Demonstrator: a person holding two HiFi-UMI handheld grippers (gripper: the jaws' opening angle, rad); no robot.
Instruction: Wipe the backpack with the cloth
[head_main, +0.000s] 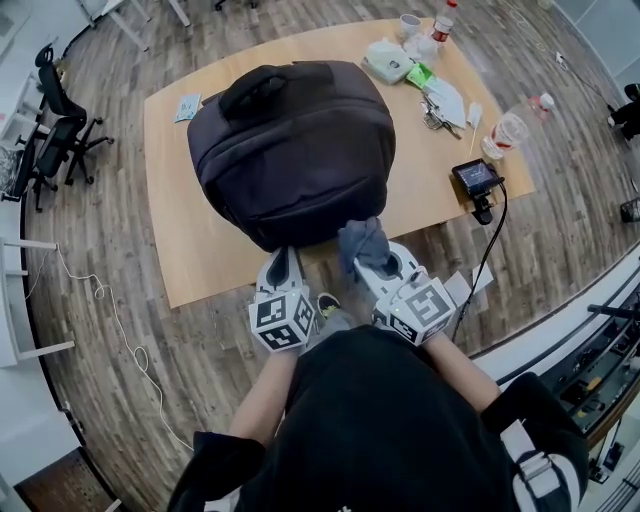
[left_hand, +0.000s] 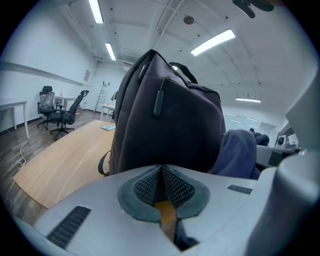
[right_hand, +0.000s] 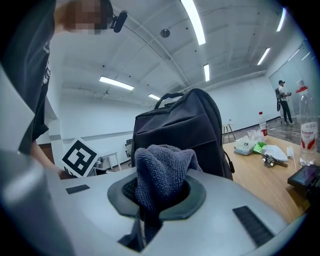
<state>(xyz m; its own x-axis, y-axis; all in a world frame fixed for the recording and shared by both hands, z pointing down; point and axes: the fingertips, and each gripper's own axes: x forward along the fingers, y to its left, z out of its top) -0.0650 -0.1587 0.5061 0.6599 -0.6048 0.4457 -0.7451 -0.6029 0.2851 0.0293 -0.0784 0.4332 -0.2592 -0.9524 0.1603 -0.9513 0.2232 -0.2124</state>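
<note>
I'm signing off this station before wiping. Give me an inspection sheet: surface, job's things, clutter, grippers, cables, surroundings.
Surface: wooden table, bare at its near left.
Job's things: black backpack on the table; grey cloth at its near side.
Clutter: bottles, tissue pack, keys, small screen device at the table's right; card far left.
Grippers: left gripper shut, empty; right gripper shut on the cloth.
Cables: black cable off the device; white cable on the floor.
Surroundings: wood floor, office chairs at left.

The head view looks steeply down over the person at the counter (head_main: 190, 250) and black backpack (head_main: 290, 150). The left gripper view and right gripper view sit low, nearly level, close to that backpack, which all three views share.
</note>
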